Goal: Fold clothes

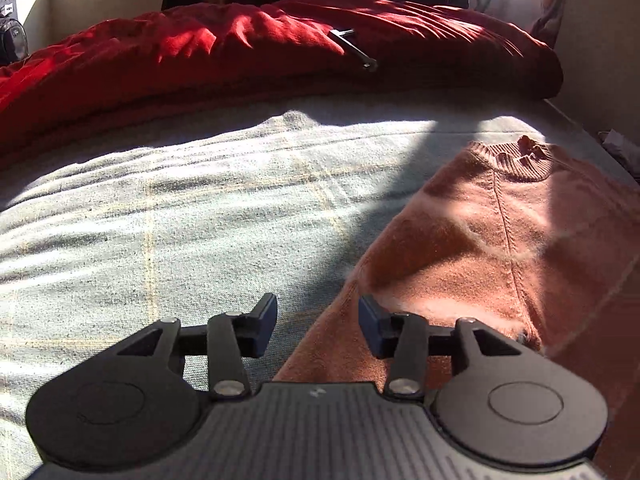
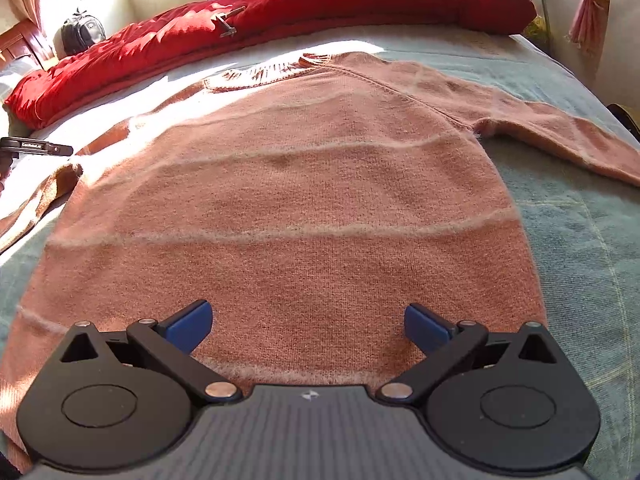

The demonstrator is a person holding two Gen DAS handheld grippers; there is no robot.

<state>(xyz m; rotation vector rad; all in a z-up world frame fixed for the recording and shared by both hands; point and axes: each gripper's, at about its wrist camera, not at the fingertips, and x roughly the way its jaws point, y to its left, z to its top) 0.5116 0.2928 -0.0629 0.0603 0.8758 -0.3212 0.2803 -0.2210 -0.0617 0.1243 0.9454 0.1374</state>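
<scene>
An orange-pink knit sweater with thin pale stripes lies flat on the bed, collar at the far end, one sleeve stretched out to the right. My right gripper hovers wide open over the sweater's lower body, nothing between its fingers. In the left wrist view the sweater fills the right side, its collar far off. My left gripper is open above the sweater's left edge, holding nothing. A part of the left gripper shows at the left border of the right wrist view.
The bed carries a pale grey-green blanket with faint yellow lines. A bunched red quilt runs along the far side, a dark metal tool resting on it. A dark backpack sits at the far left. Curtains hang on the right.
</scene>
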